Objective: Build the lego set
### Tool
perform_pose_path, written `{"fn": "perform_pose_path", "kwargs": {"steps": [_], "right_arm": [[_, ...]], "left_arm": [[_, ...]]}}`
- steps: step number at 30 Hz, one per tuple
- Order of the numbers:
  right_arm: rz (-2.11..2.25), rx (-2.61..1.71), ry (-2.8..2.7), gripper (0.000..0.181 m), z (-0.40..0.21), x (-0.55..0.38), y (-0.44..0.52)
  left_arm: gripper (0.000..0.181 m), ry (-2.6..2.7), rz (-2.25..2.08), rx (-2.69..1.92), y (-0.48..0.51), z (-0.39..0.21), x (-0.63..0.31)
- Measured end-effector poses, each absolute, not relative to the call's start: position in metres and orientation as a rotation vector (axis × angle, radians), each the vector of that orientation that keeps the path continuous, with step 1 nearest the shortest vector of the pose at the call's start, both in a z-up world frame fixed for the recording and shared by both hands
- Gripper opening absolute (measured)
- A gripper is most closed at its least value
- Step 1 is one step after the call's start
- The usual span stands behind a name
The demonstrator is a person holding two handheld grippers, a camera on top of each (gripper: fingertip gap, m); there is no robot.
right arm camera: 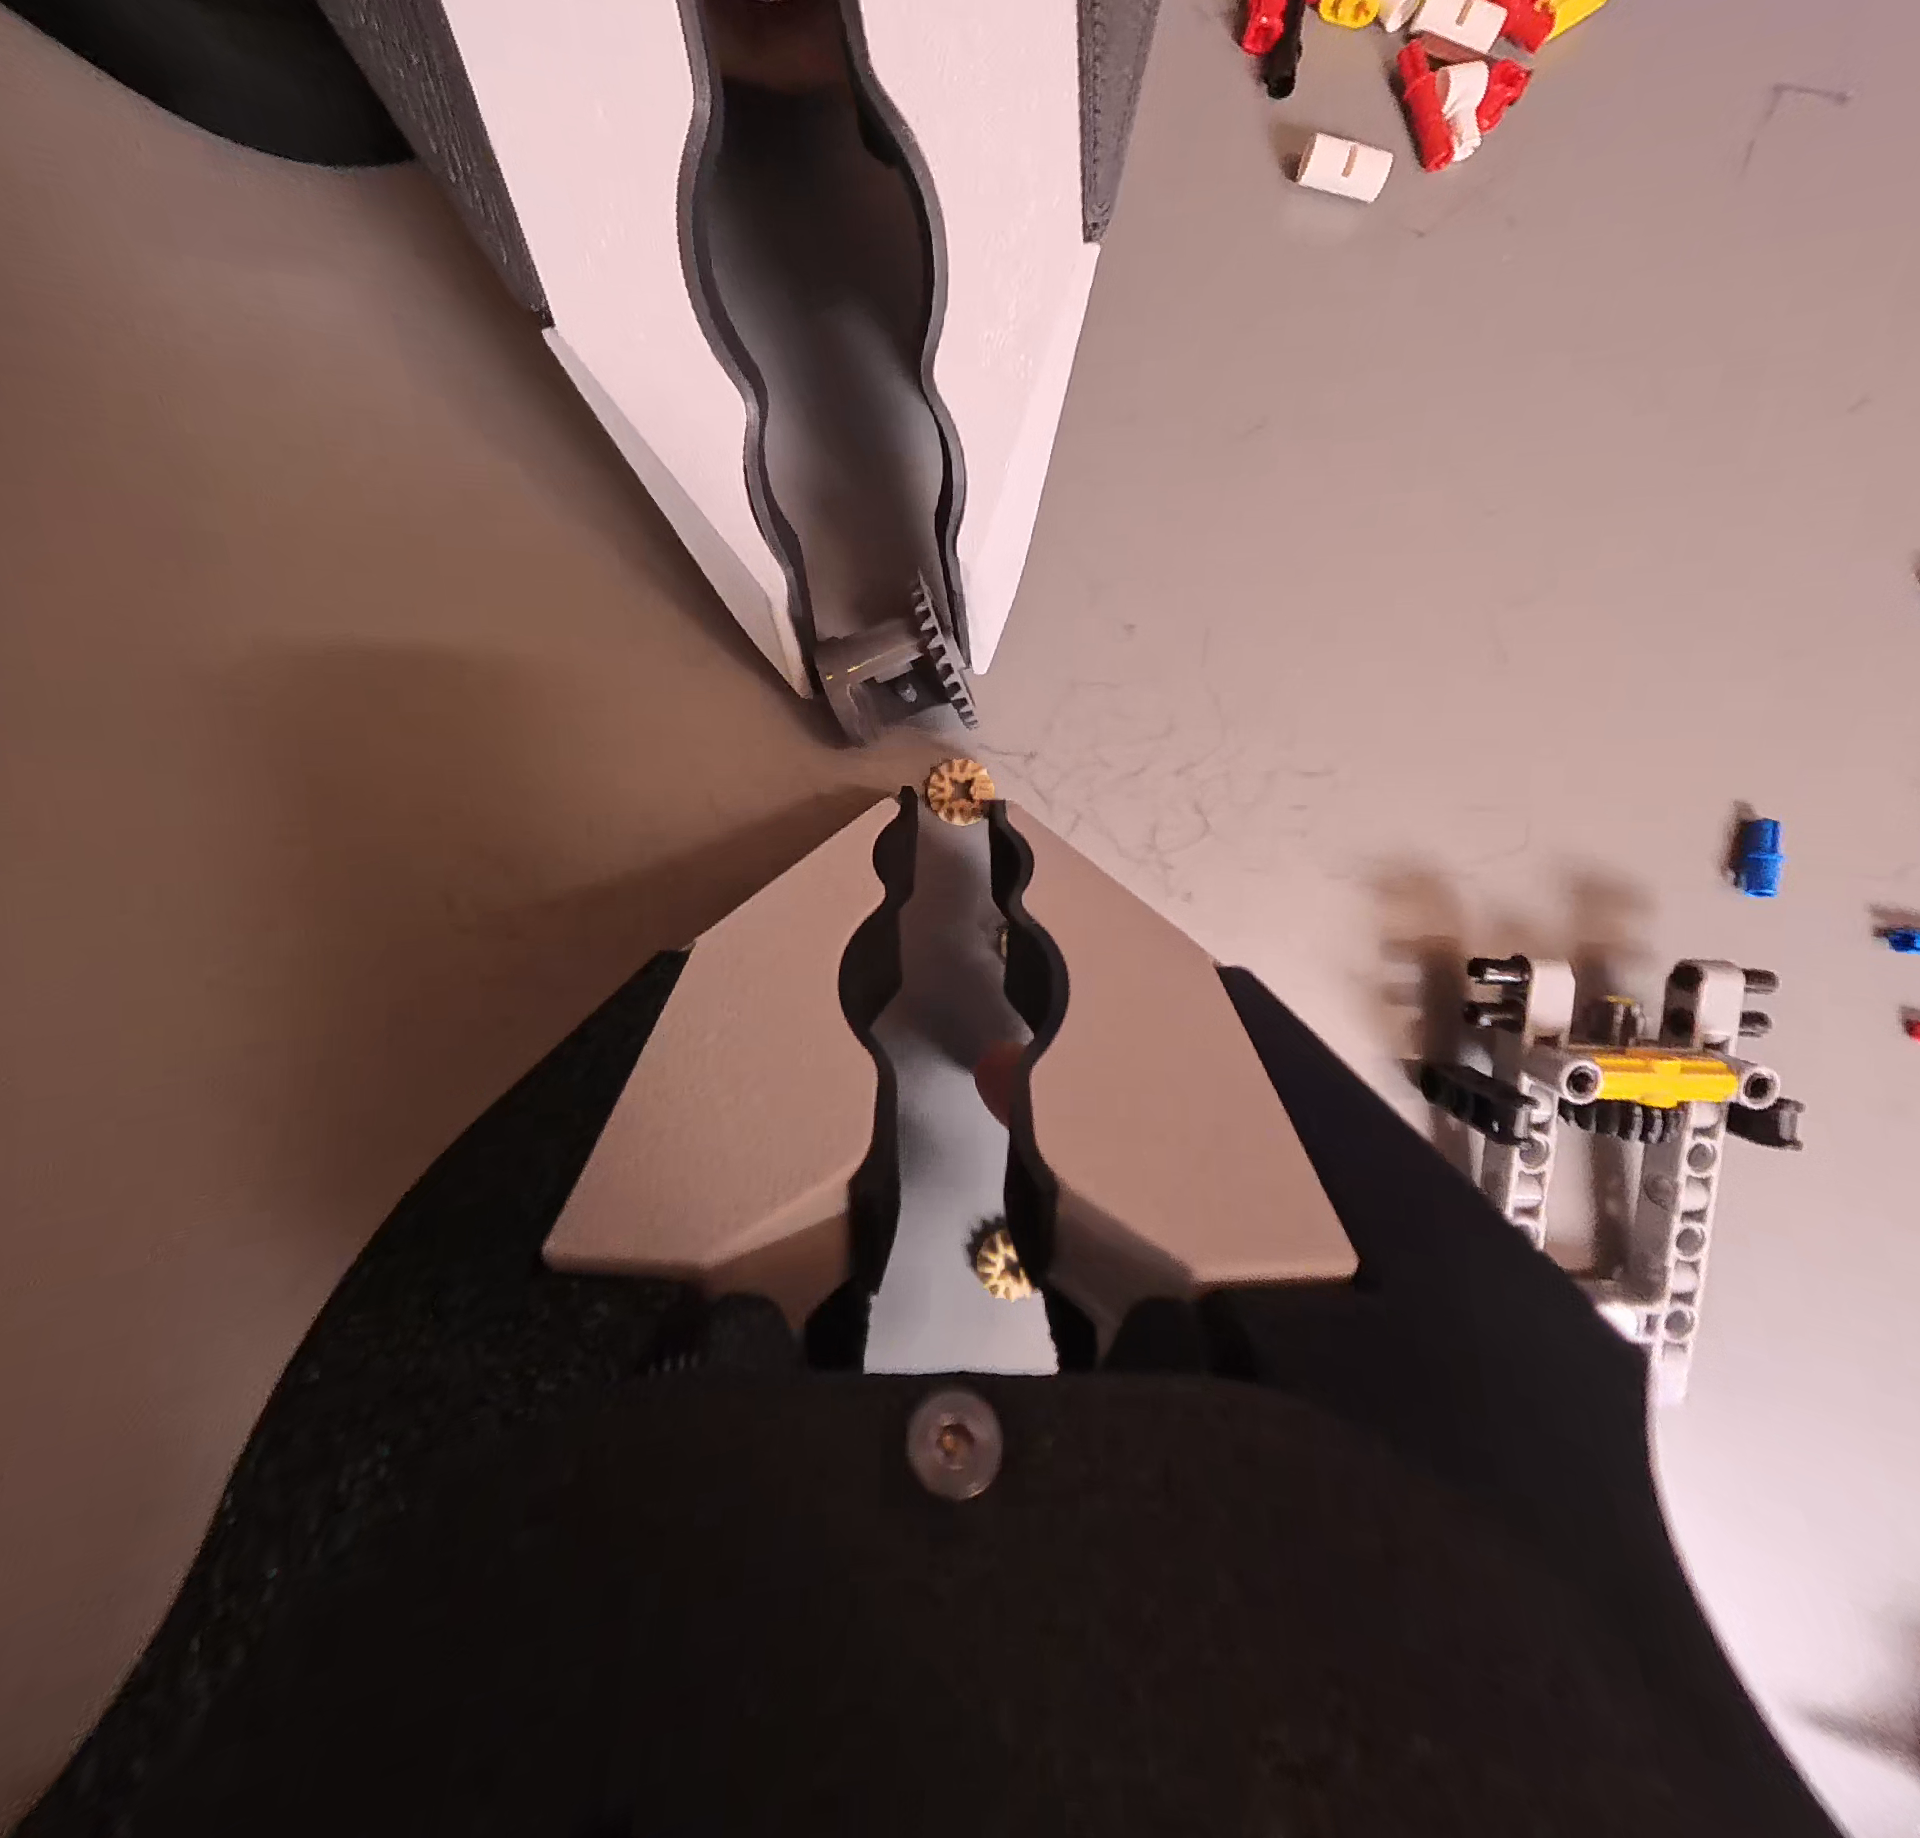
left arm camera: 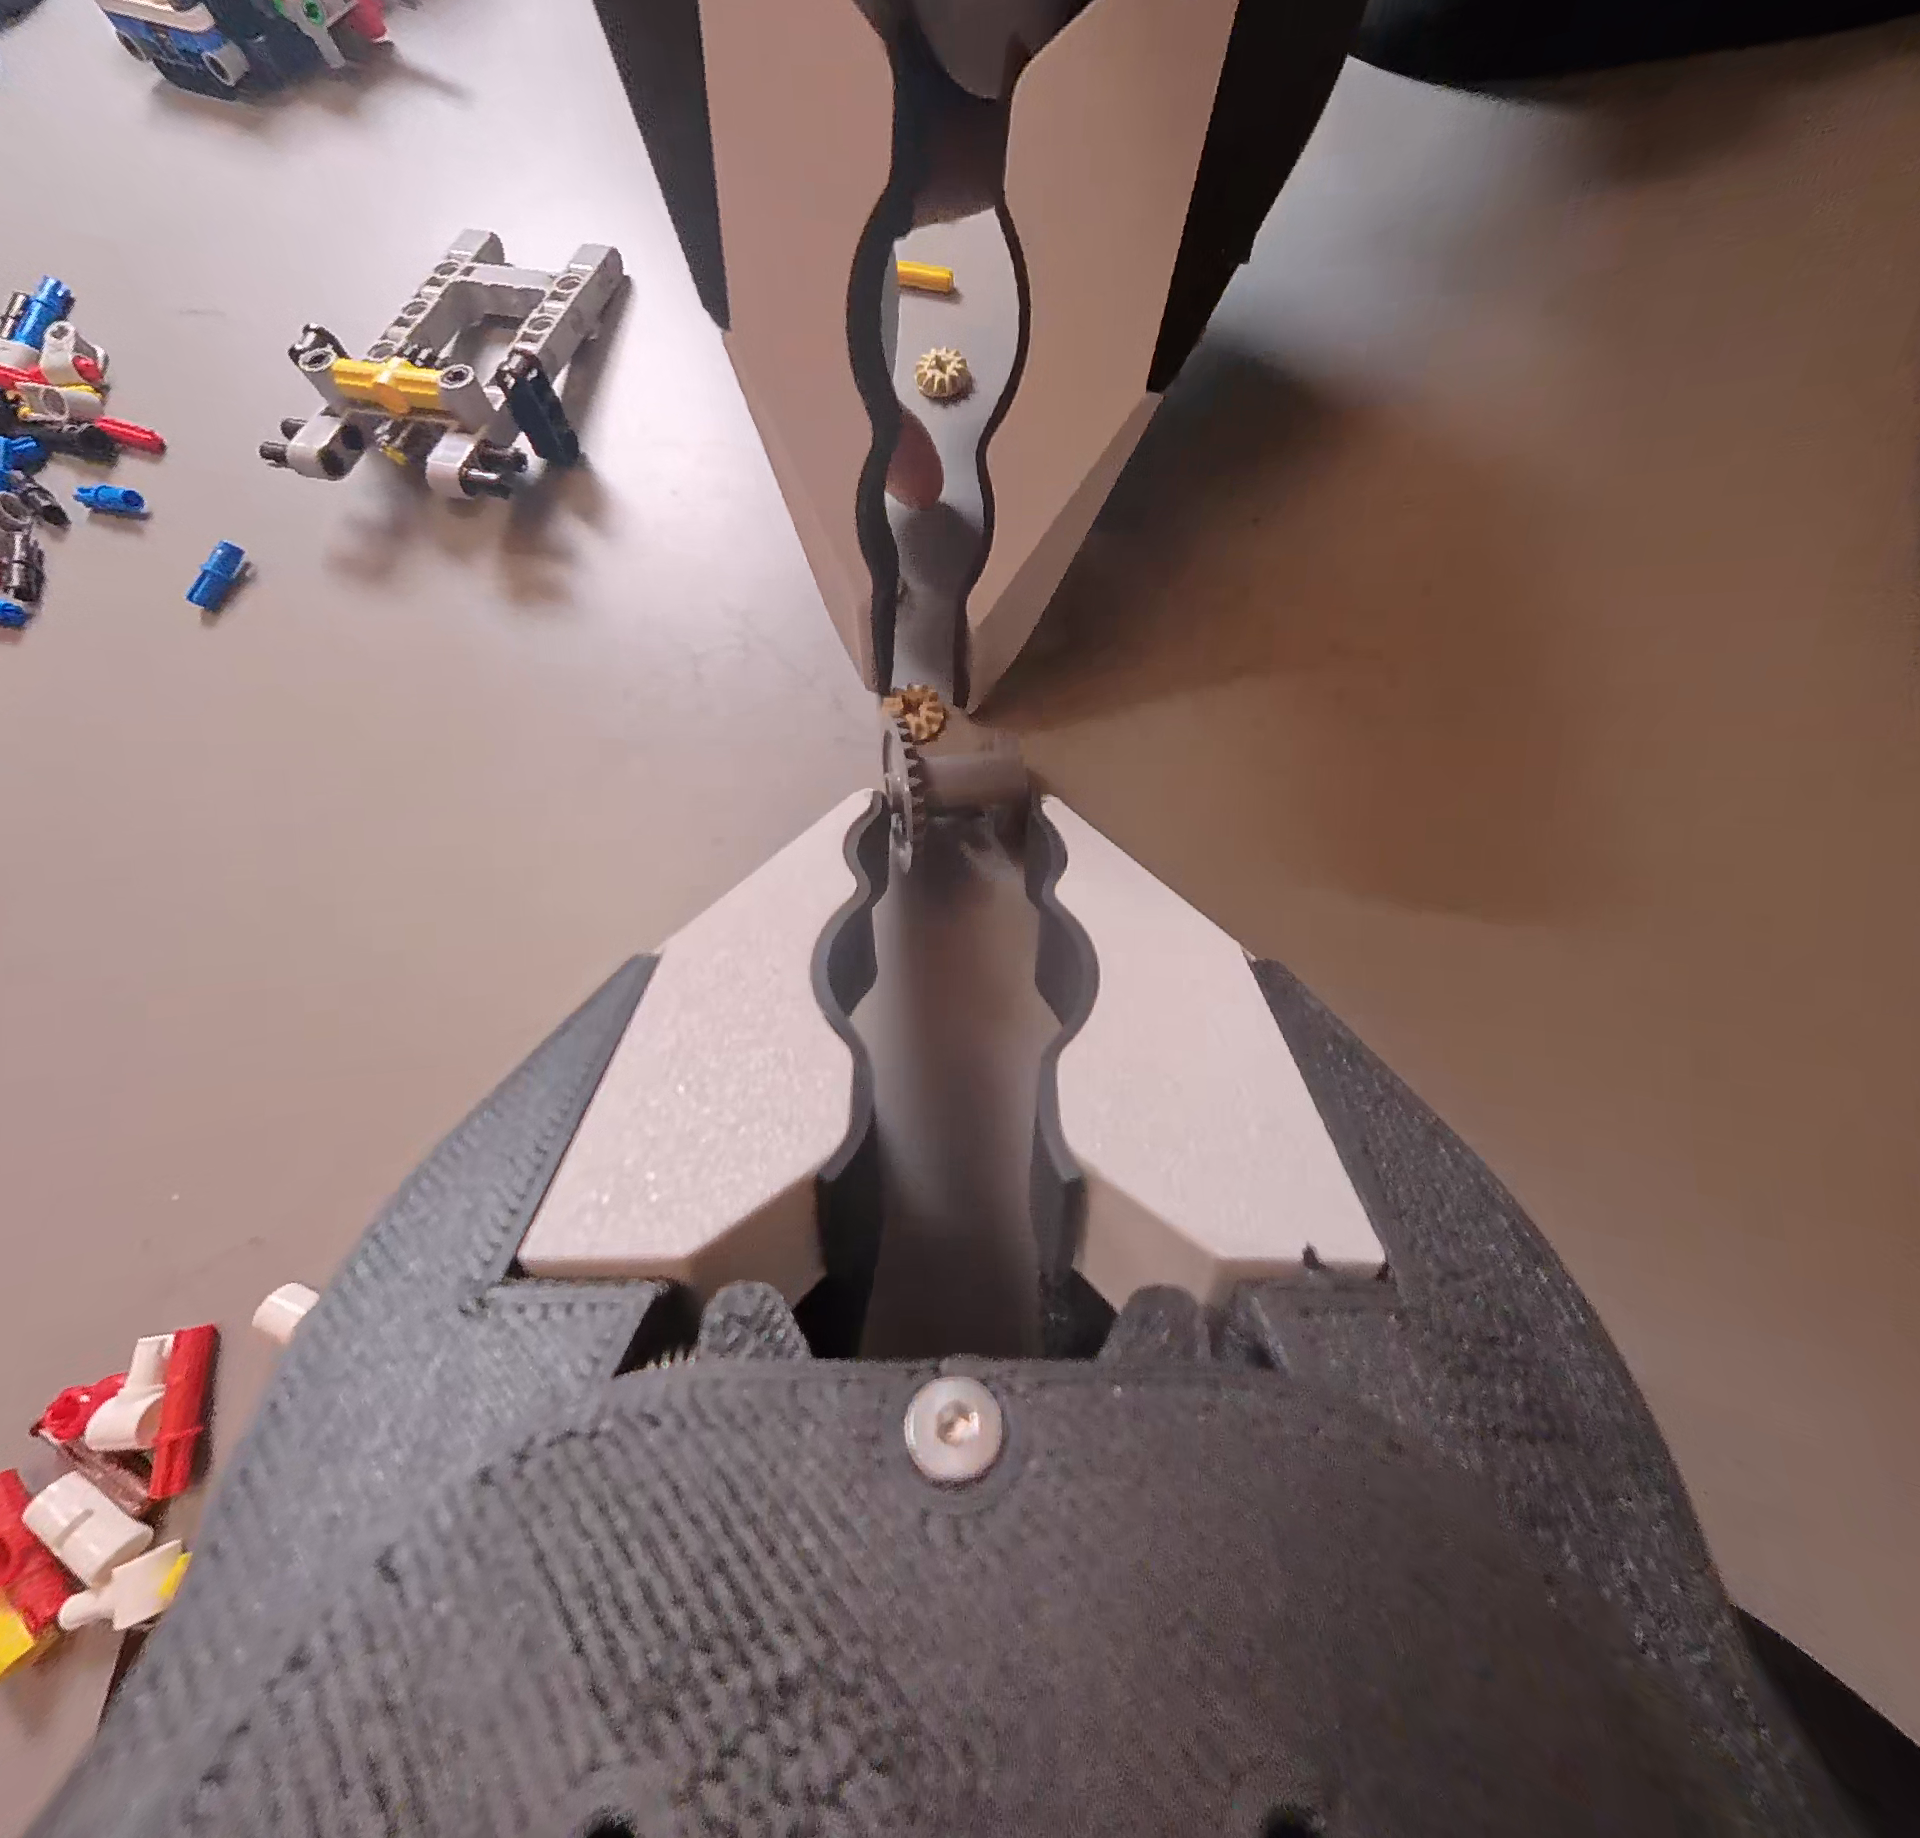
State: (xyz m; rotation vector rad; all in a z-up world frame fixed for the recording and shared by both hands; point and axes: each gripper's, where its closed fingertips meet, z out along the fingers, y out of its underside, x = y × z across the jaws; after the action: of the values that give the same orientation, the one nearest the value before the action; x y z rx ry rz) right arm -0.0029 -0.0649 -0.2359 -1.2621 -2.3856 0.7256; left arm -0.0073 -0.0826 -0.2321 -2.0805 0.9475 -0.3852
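Left gripper (left arm camera: 951, 801) fingers narrow, clamped on a grey gear piece (left arm camera: 940, 786) at the tips, above the table (left arm camera: 1455, 749). Right gripper (right arm camera: 951, 801) opposite, tip to tip, fingers pinching a small tan gear (right arm camera: 957, 793) just beside the grey one. Second tan gear (left arm camera: 941, 373) lies loose on the table beyond. Farther left: grey frame assembly (left arm camera: 447, 375), scattered red, white and blue bits (left arm camera: 104, 1476), a larger colourful build (left arm camera: 239, 1) at the far edge.
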Motion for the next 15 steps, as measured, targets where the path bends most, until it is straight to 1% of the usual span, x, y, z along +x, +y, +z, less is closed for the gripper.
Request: {"fn": "perform_pose_path", "kwargs": {"steps": [1, 9, 15], "right_arm": [[0.735, -1.260, -2.388, 0.013, -0.236, -0.004, -0.065], [0.786, -1.217, -2.421, 0.010, -0.235, -0.006, -0.068], [0.815, -1.158, -2.367, 0.010, -0.221, -0.009, -0.071]], "left_arm": [[0.024, 0.948, -0.385, -2.081, -0.083, -0.232, -0.007], [0.024, 0.932, -0.391, -2.093, -0.082, -0.233, -0.009], [0.024, 0.939, -0.393, -2.090, -0.082, -0.233, -0.008]]}}
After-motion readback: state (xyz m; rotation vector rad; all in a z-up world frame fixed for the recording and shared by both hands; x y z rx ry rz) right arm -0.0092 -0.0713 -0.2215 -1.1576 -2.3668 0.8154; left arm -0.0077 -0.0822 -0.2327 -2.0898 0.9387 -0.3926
